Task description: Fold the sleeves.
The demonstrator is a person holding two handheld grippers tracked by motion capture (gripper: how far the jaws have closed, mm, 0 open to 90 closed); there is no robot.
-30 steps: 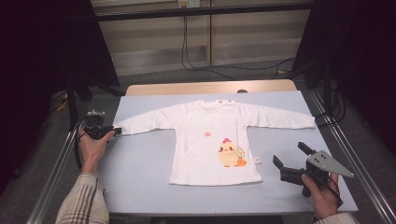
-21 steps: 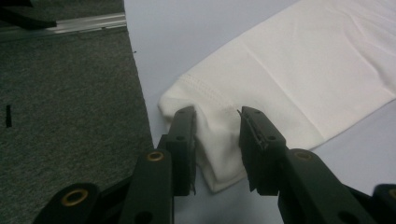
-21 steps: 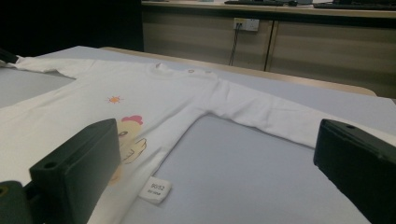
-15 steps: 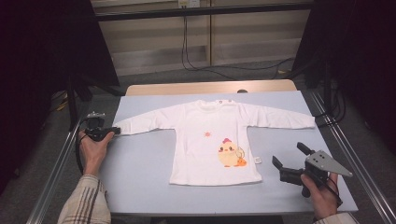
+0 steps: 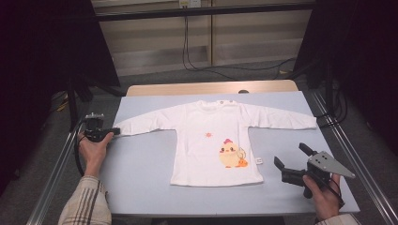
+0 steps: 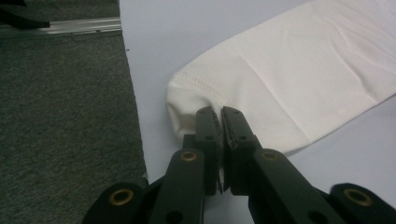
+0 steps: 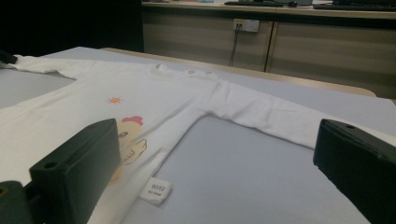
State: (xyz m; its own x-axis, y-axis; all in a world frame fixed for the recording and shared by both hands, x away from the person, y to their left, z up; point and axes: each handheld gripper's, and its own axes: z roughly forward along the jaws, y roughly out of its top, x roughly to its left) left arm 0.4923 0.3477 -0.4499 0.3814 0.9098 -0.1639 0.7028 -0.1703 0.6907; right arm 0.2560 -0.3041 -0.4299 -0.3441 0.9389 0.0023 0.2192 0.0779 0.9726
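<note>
At the lower right of the high view my right gripper (image 5: pixel 292 165) hovers with jaws spread wide, empty, just beside the hem of the shirt (image 5: pixel 211 145). The shirt lies flat mid-frame on the blue table (image 5: pixel 141 178), sleeves out. I judge it light, soft and limp; it will sag and slide, so a cuff or hem is the place to hold. At mid-left my left gripper (image 5: pixel 114 131) has just been closing and now pinches the sleeve cuff (image 6: pixel 187 100). Otherwise nothing has shifted since the earlier frame.
</note>
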